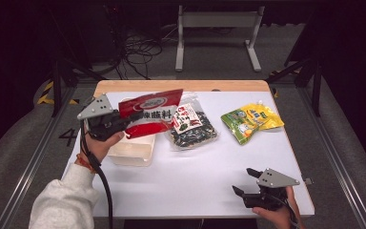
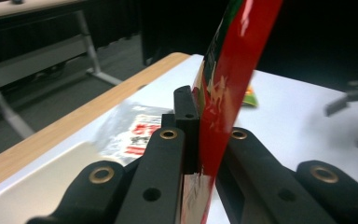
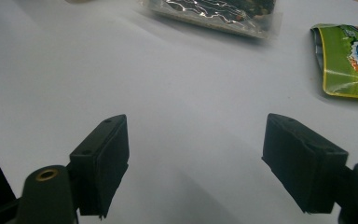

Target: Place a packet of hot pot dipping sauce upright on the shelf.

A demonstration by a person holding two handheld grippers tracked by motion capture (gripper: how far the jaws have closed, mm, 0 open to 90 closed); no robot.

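Partly hidden behind the red packet, the white tub shows just its near wall and rim from the high view, and the packet's lower end is covered by the left gripper that clamps it. From the left gripper view the packet is seen edge-on, a glossy red film squeezed tight between the two black jaws, its top running out of the picture and its print too blurred to read. It hangs lifted above the tub, at the left side of the table.

Beside it lies a clear bag of dark seeds, crinkled and shiny, cut off at the upper edge of the right gripper view. Farther right rests a yellow-green pouch, flat and glossy, also cropped in that view.

Near the table's front right corner, the right gripper has its jaws spread wide over bare, smooth white tabletop, holding nothing.
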